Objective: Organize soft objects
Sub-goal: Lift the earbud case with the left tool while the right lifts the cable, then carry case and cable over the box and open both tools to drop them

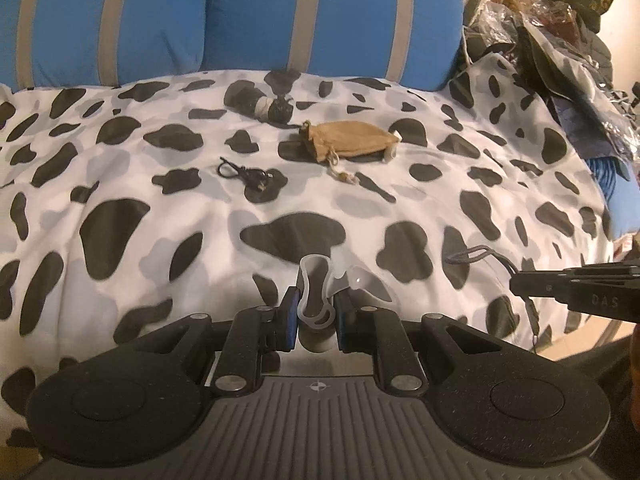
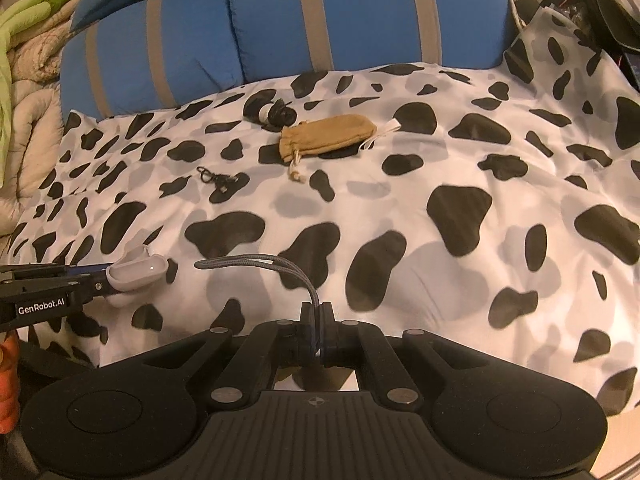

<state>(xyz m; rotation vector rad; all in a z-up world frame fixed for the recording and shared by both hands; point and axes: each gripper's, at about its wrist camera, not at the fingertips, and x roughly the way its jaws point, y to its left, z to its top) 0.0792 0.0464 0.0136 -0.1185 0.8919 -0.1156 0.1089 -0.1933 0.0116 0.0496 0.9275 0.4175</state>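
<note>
Jaws, left: your left gripper (image 1: pixel 316 312) is clamped on a clear silicone case (image 1: pixel 316 296), which stands up between the blue pads; from the right wrist view the case (image 2: pixel 138 274) sticks out past the fingertips, above the bedspread.
Jaws, right: your right gripper (image 2: pixel 318 332) is fully closed on a grey braided cord (image 2: pixel 280 266), whose looped end arcs up and to the left of the pads; the left wrist view shows the same loop (image 1: pixel 476 254) held off the cover.
Bedspread: a white cover with black and grey cow patches (image 1: pixel 160 200) fills most of both views, and everything below lies on it.
Pillows: two blue pillows with grey stripes (image 1: pixel 256 16) lean along the far edge of the bed.
Clutter: a heap of bags and plastic wrap (image 1: pixel 560 40) sits at the far right corner; you cannot make out the single items.
Quilt: a beige quilt with a green cloth on it (image 2: pixel 28 80) is bunched at the left edge.
Pouch: a tan drawstring pouch (image 1: pixel 348 142) lies flat near the middle, mouth to the left, cords trailing toward you.
Bundle: a black roll with a white band (image 1: pixel 260 104) rests just beyond the pouch.
Clip: a small black clip with a loop (image 1: pixel 244 174) lies left of the pouch, apart from it.
</note>
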